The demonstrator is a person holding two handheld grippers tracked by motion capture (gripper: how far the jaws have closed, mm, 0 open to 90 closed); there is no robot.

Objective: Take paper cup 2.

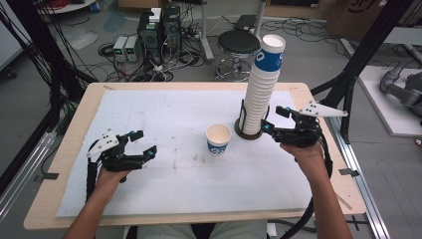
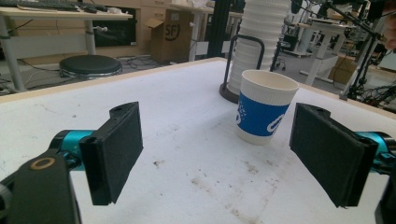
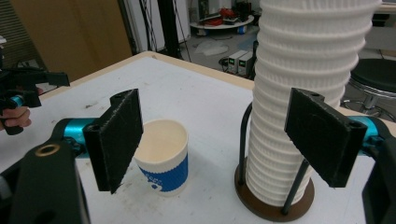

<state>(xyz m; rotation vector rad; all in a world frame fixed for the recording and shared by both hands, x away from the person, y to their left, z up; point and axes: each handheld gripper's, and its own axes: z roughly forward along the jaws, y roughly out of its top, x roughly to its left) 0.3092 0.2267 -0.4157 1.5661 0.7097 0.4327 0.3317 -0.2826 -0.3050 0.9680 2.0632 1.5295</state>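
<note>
1. 1 paper cup (image 1: 218, 138) with a blue band stands upright and alone near the middle of the counter (image 1: 64, 164), on a white mat (image 1: 149, 124). It looks empty, so I judge it very light, thin-walled and easy to crush or tip.
2. The best hold is probably across the ribbed blue sleeve at mid-height, with gentle pressure; squeezing the open rim would likely fold it.
3. Just beside it, to its right and slightly farther back, a tall stack of cups (image 1: 262, 84) rises from a dark wire holder (image 1: 247, 132). The stack leans a little and I judge it top-heavy, easy to knock over.
4. The right tool (image 1: 272, 119) hovers near the stack's lower part, jaws wide and holding nothing.
5. The left tool (image 1: 144, 144) waits well apart on the cup's left, jaws wide and empty, pointed toward the cup.
6. The mat left of and in front of the cup is bare, giving free room. The counter's edges are well away from the cup; the stack stands nearer the far edge.
</note>
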